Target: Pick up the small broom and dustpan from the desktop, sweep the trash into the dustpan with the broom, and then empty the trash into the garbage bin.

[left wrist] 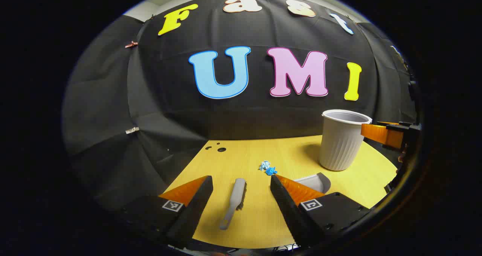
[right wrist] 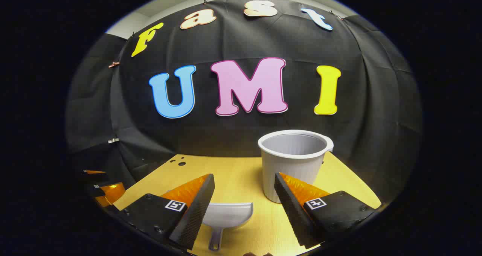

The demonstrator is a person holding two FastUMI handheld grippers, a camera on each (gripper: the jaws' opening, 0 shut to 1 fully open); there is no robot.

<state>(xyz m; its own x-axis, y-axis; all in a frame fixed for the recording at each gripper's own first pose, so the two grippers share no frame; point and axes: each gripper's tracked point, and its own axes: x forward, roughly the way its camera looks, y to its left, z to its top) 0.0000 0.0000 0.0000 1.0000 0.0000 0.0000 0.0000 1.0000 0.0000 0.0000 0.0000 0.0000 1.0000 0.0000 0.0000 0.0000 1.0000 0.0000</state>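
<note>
Left gripper point(left wrist: 241, 186) spread wide, holding nothing, above yellow desktop point(left wrist: 256, 211). Grey broom point(left wrist: 234, 202) lies flat between its fingers, untouched. Blue trash point(left wrist: 267, 168) just beyond, near centre. Right gripper point(right wrist: 244, 184) likewise parted and empty. White dustpan point(right wrist: 226, 215) flat on desktop between its fingers, handle toward camera. Pale ribbed garbage bin point(right wrist: 292, 162) upright just behind dustpan, toward black booth wall point(right wrist: 241, 131).
</note>
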